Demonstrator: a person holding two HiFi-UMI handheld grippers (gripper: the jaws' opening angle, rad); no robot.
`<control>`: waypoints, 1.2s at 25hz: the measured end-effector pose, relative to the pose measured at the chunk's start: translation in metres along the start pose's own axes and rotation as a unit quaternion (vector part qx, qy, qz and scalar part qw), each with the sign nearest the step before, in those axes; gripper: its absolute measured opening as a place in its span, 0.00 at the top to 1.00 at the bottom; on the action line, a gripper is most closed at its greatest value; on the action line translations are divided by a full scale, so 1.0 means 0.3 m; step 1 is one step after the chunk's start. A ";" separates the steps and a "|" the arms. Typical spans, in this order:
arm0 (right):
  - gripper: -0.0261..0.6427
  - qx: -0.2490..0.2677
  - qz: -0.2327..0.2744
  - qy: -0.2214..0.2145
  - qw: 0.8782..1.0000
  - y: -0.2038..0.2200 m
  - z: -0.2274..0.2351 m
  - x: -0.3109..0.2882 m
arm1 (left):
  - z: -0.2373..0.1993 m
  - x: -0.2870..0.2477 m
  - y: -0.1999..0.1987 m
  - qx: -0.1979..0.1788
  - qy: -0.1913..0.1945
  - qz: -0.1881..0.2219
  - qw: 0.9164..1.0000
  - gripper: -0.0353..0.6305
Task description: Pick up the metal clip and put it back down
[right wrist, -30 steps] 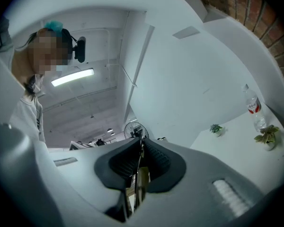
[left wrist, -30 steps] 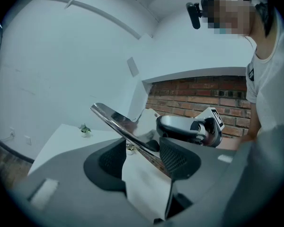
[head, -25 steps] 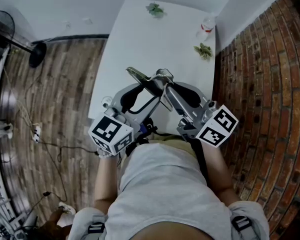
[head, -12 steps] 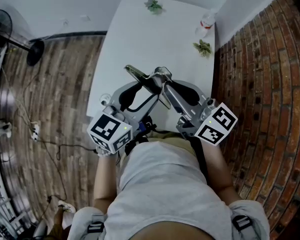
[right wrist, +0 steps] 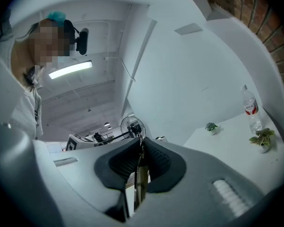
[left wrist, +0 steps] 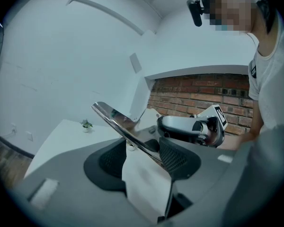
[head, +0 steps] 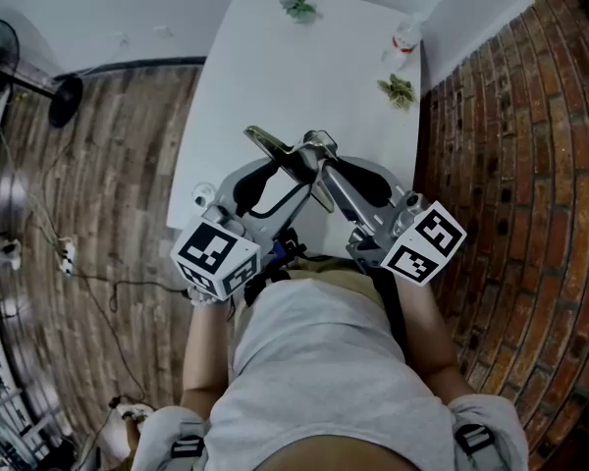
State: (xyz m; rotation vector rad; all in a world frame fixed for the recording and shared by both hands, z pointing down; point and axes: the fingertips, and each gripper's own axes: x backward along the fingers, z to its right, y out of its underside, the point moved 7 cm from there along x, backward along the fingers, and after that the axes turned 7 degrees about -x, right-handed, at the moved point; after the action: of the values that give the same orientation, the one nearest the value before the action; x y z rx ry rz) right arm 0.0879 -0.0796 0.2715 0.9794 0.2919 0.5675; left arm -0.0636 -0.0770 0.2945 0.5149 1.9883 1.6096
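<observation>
The metal clip (head: 270,145), a shiny long-armed clamp, hangs in the air over the near part of the white table (head: 275,67). My right gripper (head: 319,153) is shut on one end of it; in the right gripper view the thin metal edge (right wrist: 141,174) is pinched between the black pads (right wrist: 156,162). In the left gripper view the clip (left wrist: 118,122) slants up to the left across my left gripper (left wrist: 144,151). Those jaws stand apart with the table showing between them, and the clip lies against the right-hand pad (left wrist: 177,157). The right gripper (left wrist: 189,126) shows just behind.
Two small potted plants (head: 299,8) (head: 398,88) and a water bottle (head: 404,47) stand at the table's far end. A brick wall (head: 510,145) runs along the right side. A fan (head: 64,96) and cables are on the wooden floor at the left.
Both grippers and the clip keep the same pose; only the head view has shifted slightly.
</observation>
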 end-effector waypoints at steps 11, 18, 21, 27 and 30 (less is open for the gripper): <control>0.92 -0.029 -0.009 0.015 0.999 0.026 0.072 -0.027 | -0.046 -0.043 0.036 0.013 -0.005 -0.028 0.999 0.61; 0.92 -0.058 -0.014 0.029 0.998 0.051 0.161 -0.051 | -0.096 -0.103 0.079 0.026 -0.008 -0.053 0.998 0.62; 0.92 -0.068 -0.016 0.033 0.997 0.061 0.192 -0.060 | -0.114 -0.123 0.095 0.034 -0.009 -0.061 0.998 0.62; 0.92 -0.079 -0.023 0.043 0.996 0.069 0.273 -0.086 | -0.166 -0.188 0.132 0.051 -0.010 -0.076 0.996 0.62; 0.92 -0.087 -0.028 0.050 0.995 0.077 0.322 -0.100 | -0.196 -0.226 0.153 0.057 -0.009 -0.085 0.995 0.62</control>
State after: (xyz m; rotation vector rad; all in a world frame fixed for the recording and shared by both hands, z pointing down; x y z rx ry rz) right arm 0.1021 -0.1541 0.3421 0.7729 0.3523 0.5821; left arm -0.0477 -0.1527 0.3592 0.3894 2.0609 1.3910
